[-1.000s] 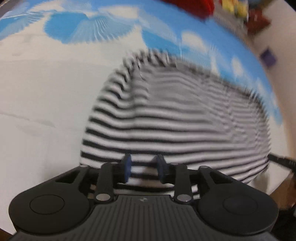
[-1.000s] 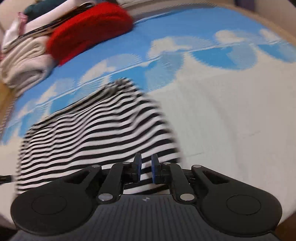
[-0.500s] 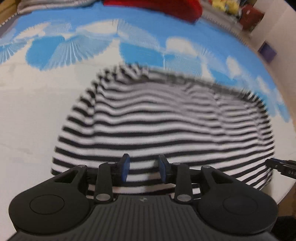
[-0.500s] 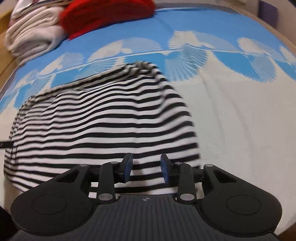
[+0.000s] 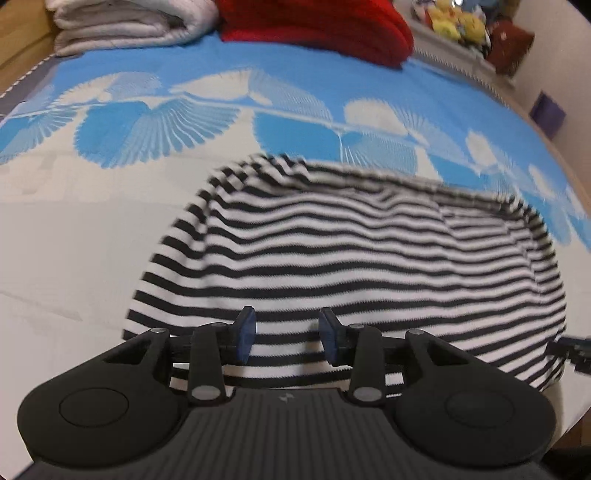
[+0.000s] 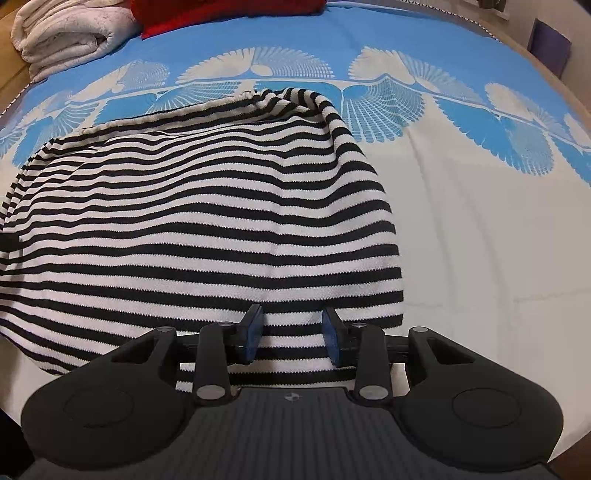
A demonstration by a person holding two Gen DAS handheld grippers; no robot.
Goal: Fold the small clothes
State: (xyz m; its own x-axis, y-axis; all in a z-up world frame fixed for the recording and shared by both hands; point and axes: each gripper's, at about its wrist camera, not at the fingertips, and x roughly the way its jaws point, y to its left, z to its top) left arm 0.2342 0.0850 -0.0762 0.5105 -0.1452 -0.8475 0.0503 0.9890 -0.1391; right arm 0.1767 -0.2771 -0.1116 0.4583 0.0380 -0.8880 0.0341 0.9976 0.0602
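On the blue-and-white bedspread [image 6: 480,221] the striped garment [image 6: 207,221] lies crosswise; left tongs [image 5: 287,338] and right tongs [image 6: 293,332] gape, gripping nothing.

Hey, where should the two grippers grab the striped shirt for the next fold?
Probably the near edge of the striped shirt: it lies flat, closest to both open grippers, left gripper and right gripper. Come in low from the near side, one toward each near corner.

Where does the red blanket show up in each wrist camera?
Left wrist: the red blanket lies at top centre, beyond the striped garment.
Right wrist: the red blanket sits at the top edge, left of centre, mostly cut off.
Shared landmark: the folded white blanket just left of it.
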